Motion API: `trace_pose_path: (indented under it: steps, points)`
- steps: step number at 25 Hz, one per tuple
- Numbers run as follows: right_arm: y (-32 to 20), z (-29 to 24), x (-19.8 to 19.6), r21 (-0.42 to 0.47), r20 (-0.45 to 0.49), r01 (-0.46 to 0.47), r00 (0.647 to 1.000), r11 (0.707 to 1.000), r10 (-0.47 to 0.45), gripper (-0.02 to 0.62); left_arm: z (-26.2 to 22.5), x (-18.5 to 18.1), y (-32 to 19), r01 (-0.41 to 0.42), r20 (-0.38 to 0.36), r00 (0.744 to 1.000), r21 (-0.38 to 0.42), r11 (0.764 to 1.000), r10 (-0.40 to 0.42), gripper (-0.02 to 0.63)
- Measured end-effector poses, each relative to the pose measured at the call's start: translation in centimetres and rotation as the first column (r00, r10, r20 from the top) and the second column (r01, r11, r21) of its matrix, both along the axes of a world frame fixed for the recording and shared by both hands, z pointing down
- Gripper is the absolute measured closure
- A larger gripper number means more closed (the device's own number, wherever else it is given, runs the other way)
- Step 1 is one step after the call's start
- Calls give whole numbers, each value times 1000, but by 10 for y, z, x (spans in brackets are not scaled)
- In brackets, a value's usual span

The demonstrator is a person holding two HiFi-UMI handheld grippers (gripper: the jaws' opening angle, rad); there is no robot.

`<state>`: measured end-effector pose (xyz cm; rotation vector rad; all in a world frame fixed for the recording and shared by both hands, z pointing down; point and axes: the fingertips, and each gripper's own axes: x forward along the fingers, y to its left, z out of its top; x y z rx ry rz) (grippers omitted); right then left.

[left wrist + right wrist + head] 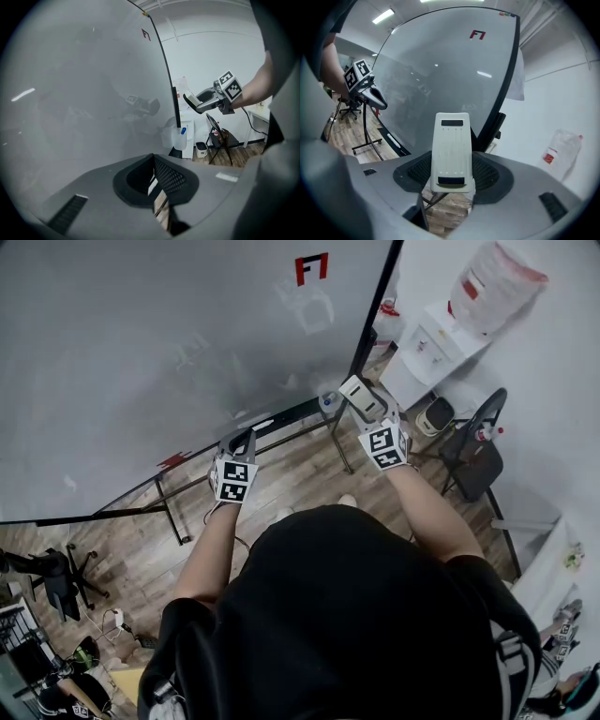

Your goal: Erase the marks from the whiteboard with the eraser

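Eraser (451, 152) pinched btwn right fingers (487, 174); left fingers (171, 177) pressed together, empty.

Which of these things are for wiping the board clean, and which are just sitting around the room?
For the job:
whiteboard
red mark on it
eraser
right gripper, which holds the eraser

Just sitting around:
black folding chair
office chair
white stand
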<state>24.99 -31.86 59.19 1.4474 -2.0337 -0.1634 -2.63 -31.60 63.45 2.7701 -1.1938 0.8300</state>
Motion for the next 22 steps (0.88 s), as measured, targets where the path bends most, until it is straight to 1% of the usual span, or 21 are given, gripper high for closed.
trace_pose_path:
  steps: [4, 8, 14, 16, 18, 22]
  points:
    - [8, 2, 7, -9, 27, -34, 999, 999, 35, 345, -4, -1, 3, -5, 7, 1000, 0, 1000, 5, 595]
    - [18, 6, 9, -17, 39, -52, 998, 998, 53, 345, -2, 0, 8, -13, -5, 1000, 0, 1000, 13, 595]
    - [27, 5, 11, -22, 77, -73, 994, 997, 74, 345, -2, -1, 15, -16, -4, 1000, -15, 1000, 16, 595]
    - [30, 7, 11, -24, 105, -78, 991, 997, 80, 345, -1, 0, 17, -21, -9, 1000, -14, 1000, 21, 594]
    - [34, 8, 12, -38, 143, -96, 985, 995, 101, 345, -4, 0, 18, -26, -14, 1000, 2, 1000, 26, 595]
    - [40, 10, 16, -66, 198, -130, 970, 989, 141, 345, -5, 0, 20, -35, -13, 999, 8, 999, 35, 595]
